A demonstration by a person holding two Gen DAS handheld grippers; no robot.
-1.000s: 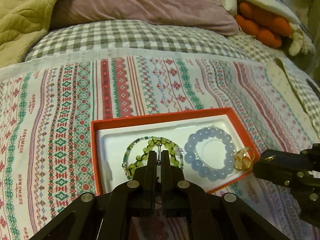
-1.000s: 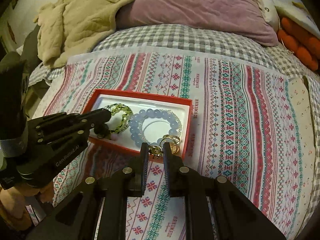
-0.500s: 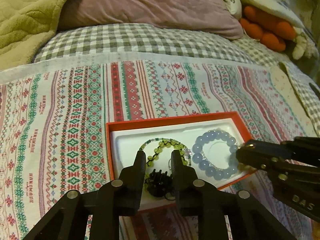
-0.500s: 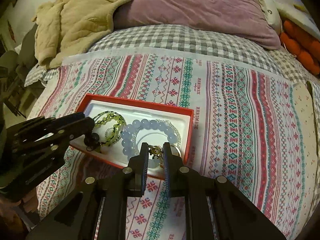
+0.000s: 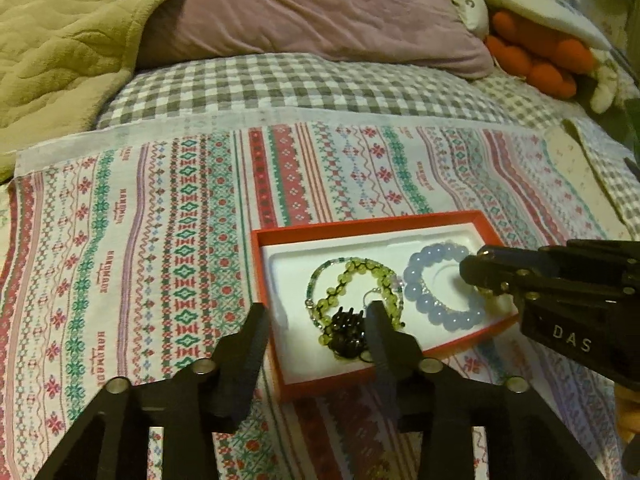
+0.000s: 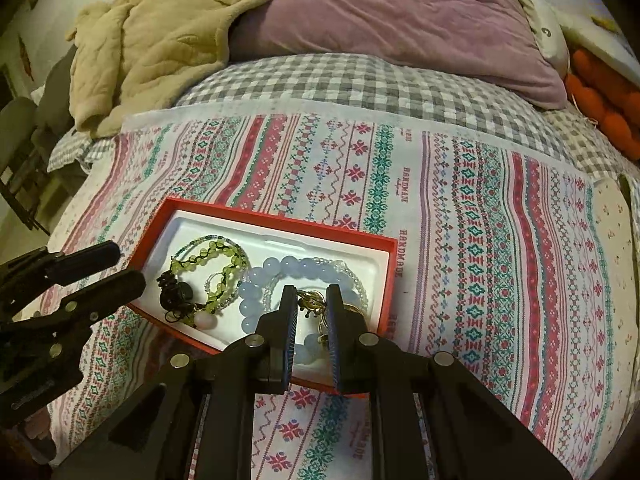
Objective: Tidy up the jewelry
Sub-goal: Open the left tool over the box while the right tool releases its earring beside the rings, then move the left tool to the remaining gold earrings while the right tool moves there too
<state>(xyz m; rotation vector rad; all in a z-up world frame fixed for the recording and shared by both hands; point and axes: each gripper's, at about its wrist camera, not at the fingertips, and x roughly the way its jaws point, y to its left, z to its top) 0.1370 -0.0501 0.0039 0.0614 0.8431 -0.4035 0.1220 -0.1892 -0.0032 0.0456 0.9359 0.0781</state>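
A red box (image 5: 424,219) (image 6: 394,252) with a white liner lies on the patterned cloth. In it lie a green bead bracelet (image 5: 352,276) (image 6: 212,252), a black hair clip (image 5: 348,330) (image 6: 176,294), a blue bead bracelet (image 5: 436,312) (image 6: 260,276) and gold rings (image 6: 314,302). My left gripper (image 5: 316,312) is open over the box's near left corner, the hair clip lying between its fingers. My right gripper (image 6: 312,294) (image 5: 476,270) is over the box's right end, jaws parted a little around the gold rings.
The patterned cloth (image 5: 160,240) covers a checked bedsheet (image 5: 300,80). A purple pillow (image 5: 320,12), a tan blanket (image 5: 52,52) and orange plush toys (image 5: 536,56) lie behind. A cream strip (image 6: 612,232) lies at the cloth's right edge.
My left gripper has opened, released the black hair clip into the box and drawn back. My right gripper has carried the gold rings over the box's right end and its jaws have parted.
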